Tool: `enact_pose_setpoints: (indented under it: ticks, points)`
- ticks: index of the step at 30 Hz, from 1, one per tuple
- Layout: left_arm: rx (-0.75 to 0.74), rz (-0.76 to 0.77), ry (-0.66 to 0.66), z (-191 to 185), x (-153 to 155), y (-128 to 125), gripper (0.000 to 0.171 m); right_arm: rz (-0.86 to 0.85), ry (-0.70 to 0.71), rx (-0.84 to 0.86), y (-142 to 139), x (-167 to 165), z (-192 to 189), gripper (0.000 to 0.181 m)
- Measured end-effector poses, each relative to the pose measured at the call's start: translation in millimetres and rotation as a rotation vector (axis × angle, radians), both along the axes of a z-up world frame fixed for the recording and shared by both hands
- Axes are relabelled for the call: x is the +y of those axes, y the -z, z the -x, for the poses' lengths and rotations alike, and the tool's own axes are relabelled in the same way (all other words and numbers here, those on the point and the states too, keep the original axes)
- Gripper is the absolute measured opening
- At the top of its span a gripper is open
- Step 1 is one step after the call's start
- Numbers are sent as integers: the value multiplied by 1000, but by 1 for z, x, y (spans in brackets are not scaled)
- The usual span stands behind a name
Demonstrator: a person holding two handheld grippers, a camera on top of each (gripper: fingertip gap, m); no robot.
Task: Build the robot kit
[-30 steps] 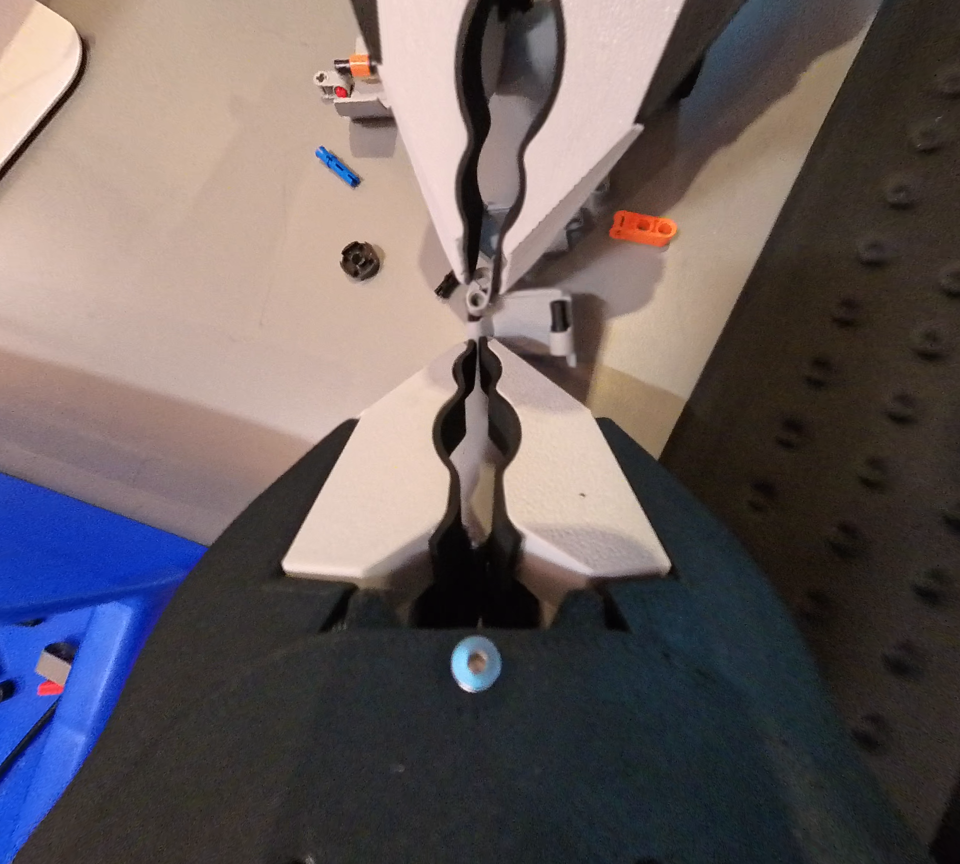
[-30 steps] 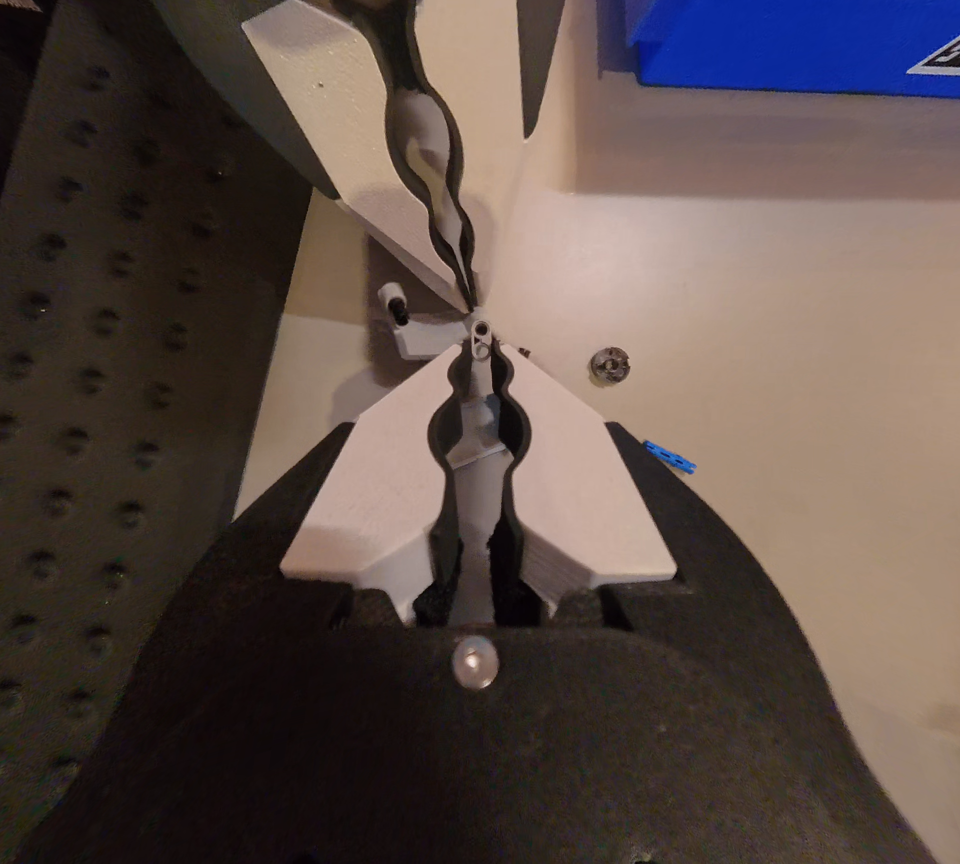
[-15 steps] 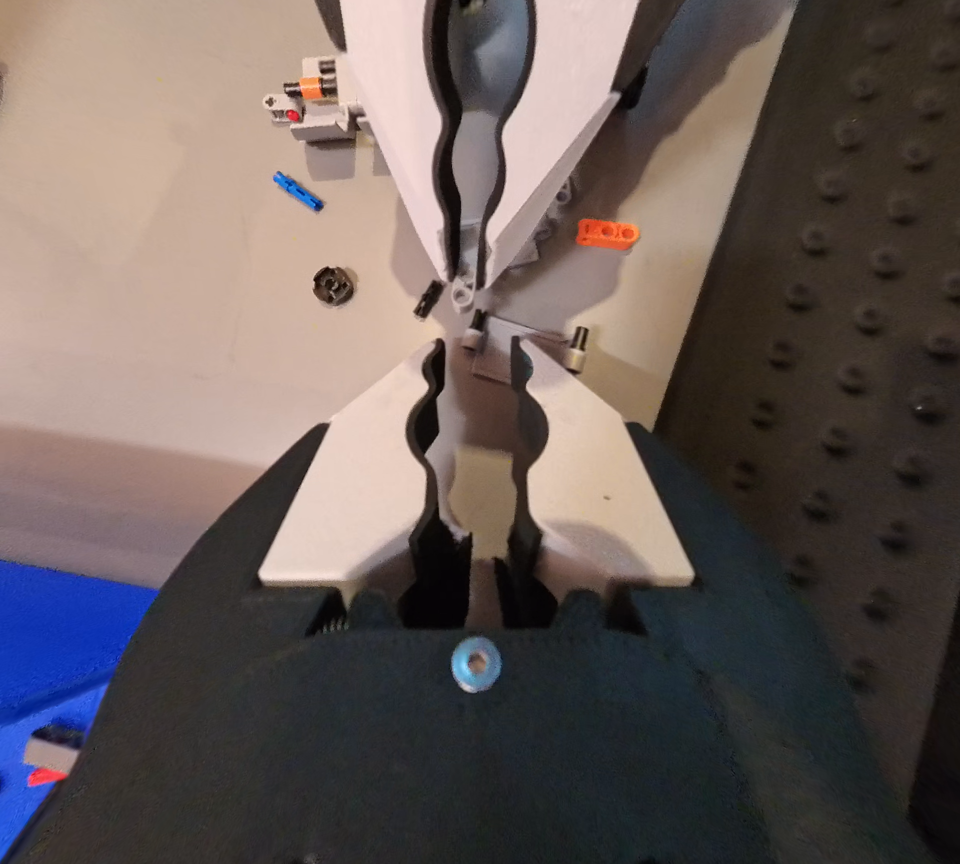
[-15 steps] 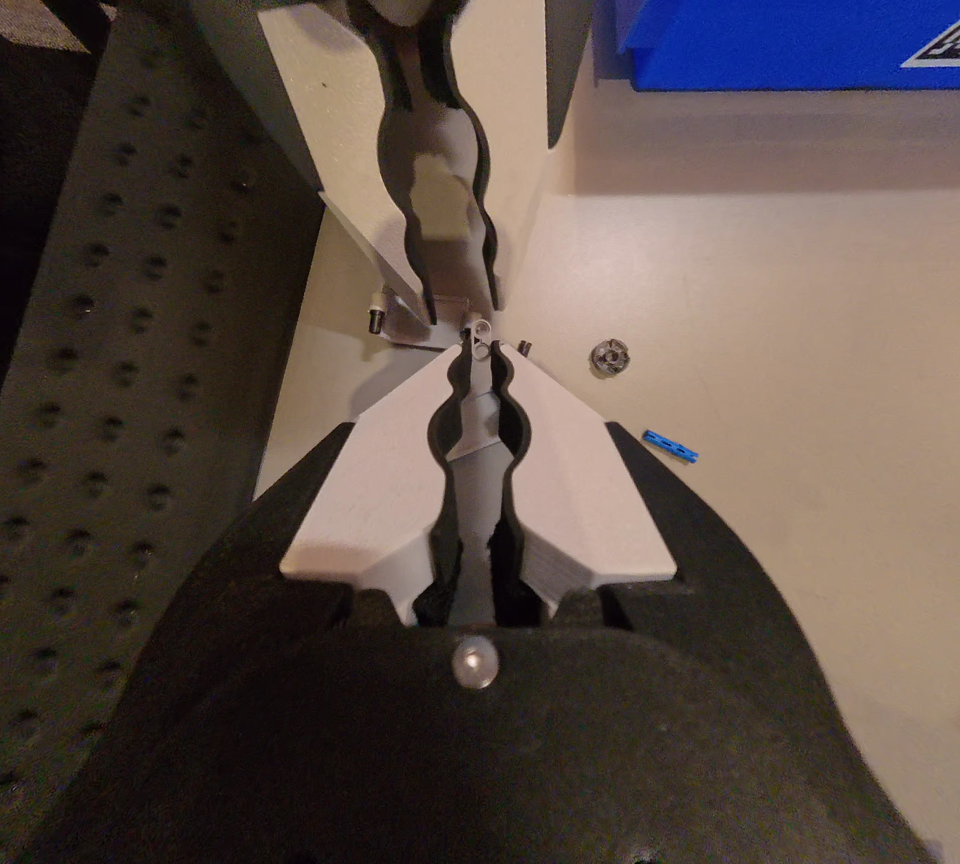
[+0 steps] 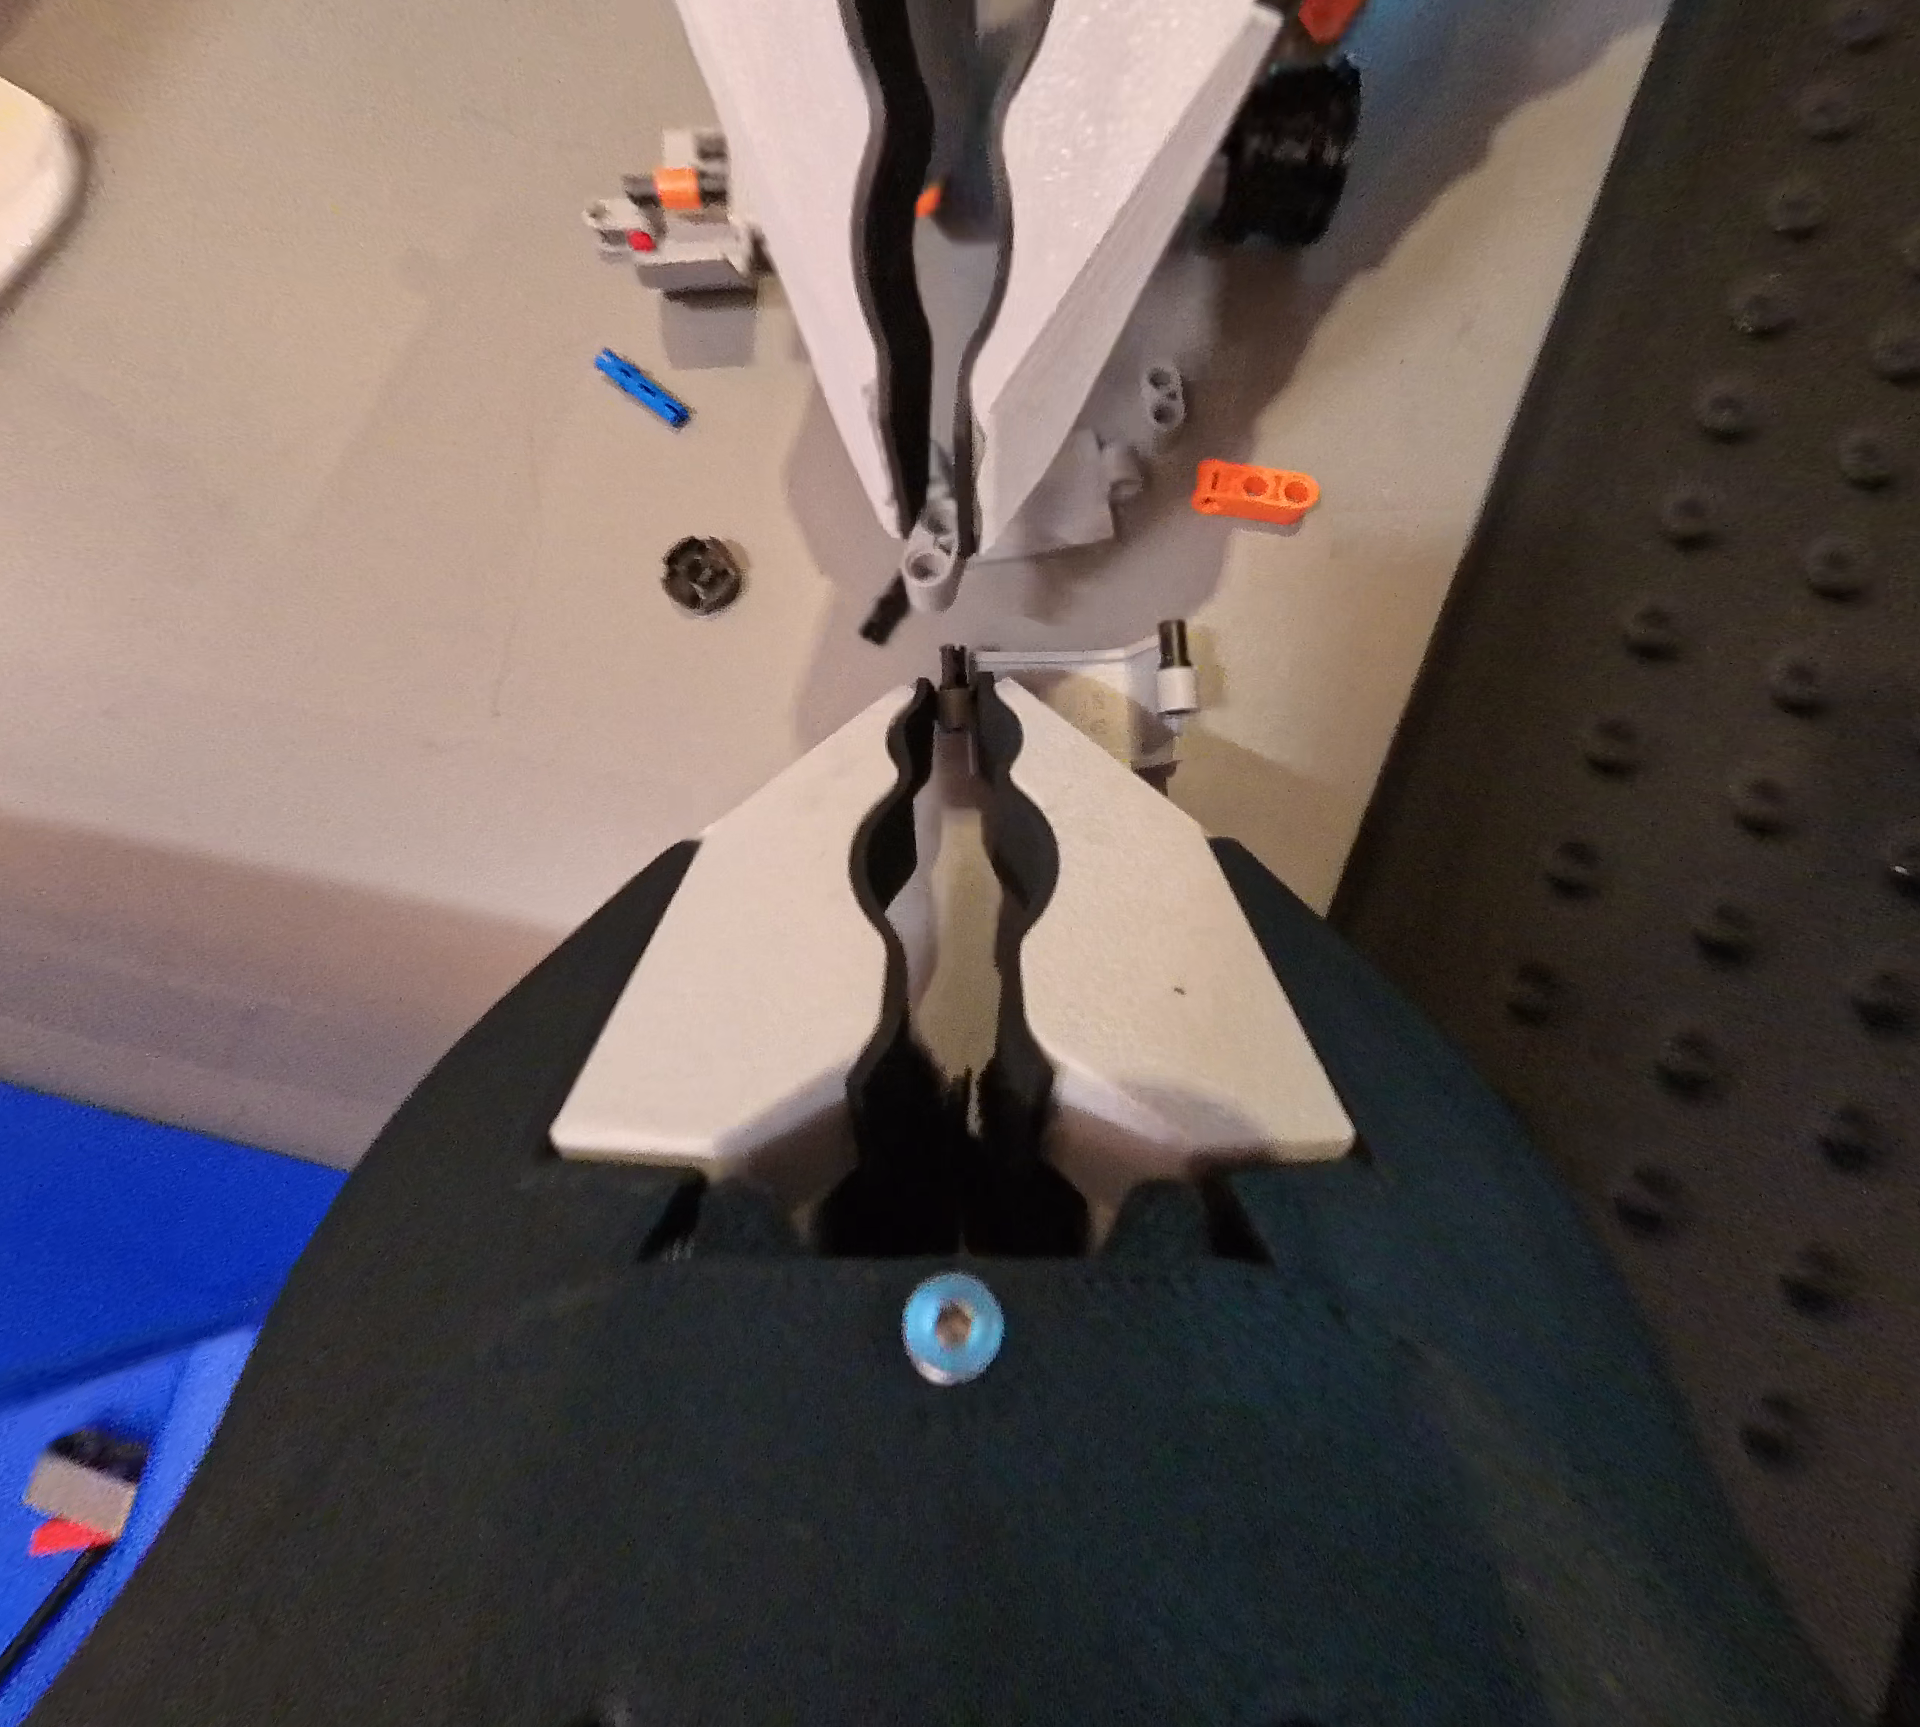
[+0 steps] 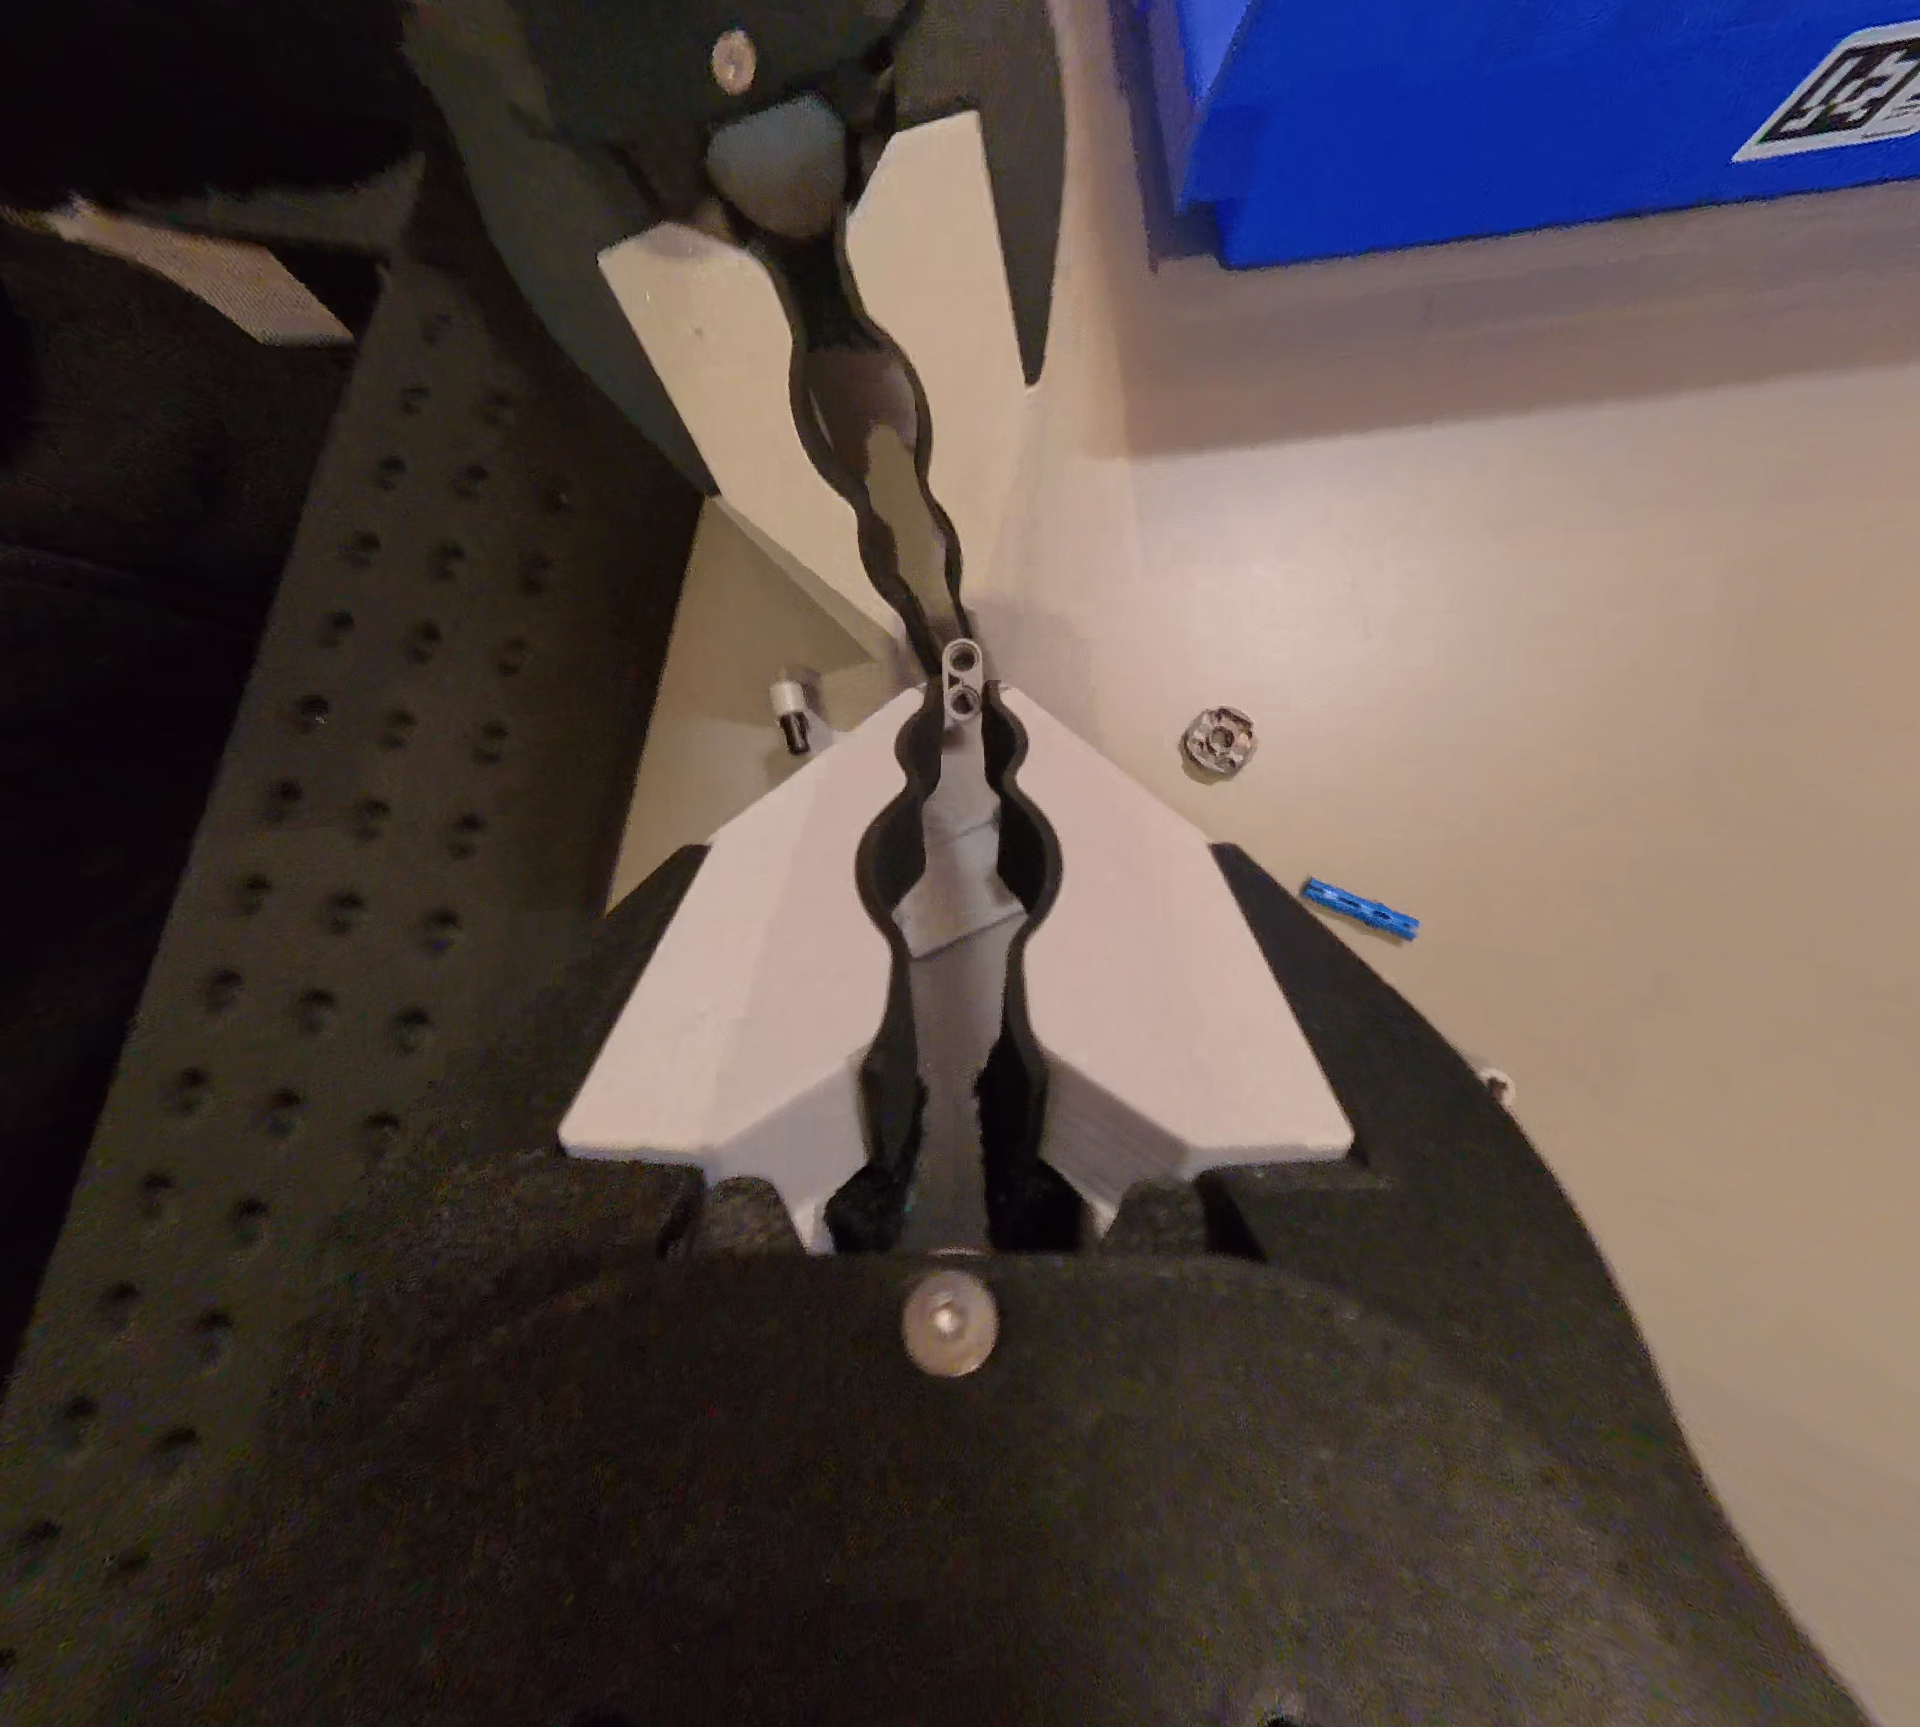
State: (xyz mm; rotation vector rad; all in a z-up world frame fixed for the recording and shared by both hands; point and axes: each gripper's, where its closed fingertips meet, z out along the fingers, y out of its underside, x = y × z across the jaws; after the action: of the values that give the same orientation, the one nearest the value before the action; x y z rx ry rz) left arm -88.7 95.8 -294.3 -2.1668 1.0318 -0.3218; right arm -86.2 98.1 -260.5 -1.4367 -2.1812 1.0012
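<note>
In the left wrist view my left gripper [image 5: 954,690] is shut on a small black pin [image 5: 954,675] at the corner of a flat grey panel piece [image 5: 1091,690]. The panel carries a white-and-black pin [image 5: 1176,669] at its other corner. My right gripper [image 5: 935,534] reaches in from the top, tip to tip with the left, and is shut on a small grey two-hole connector [image 5: 932,563]. In the right wrist view the right gripper [image 6: 961,698] holds that connector [image 6: 963,675] upright, and the left gripper [image 6: 938,638] sits just behind it.
On the beige table lie a black round piece [image 5: 703,574], a blue pin [image 5: 642,389], an orange beam [image 5: 1255,491], a grey-and-orange assembly [image 5: 675,223], a black wheel [image 5: 1283,160] and a loose black pin [image 5: 881,619]. A blue bin [image 6: 1558,15] and a black perforated mat [image 5: 1714,742] flank them. The grippers are tip to tip, or close to it.
My left gripper opened half a second ago and has now shut on the black pin of the grey panel. The right gripper stayed shut on the grey connector and drew back slightly.
</note>
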Motion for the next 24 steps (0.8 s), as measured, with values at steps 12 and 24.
enact_pose_setpoints:
  ticks: [12,24]
  points:
    - [-123,-400,-144,4,14,-74,5,536,150,241,-60,8,15,4]
    - [-168,-518,-184,8,15,-98,5,650,148,328,-78,12,15,3]
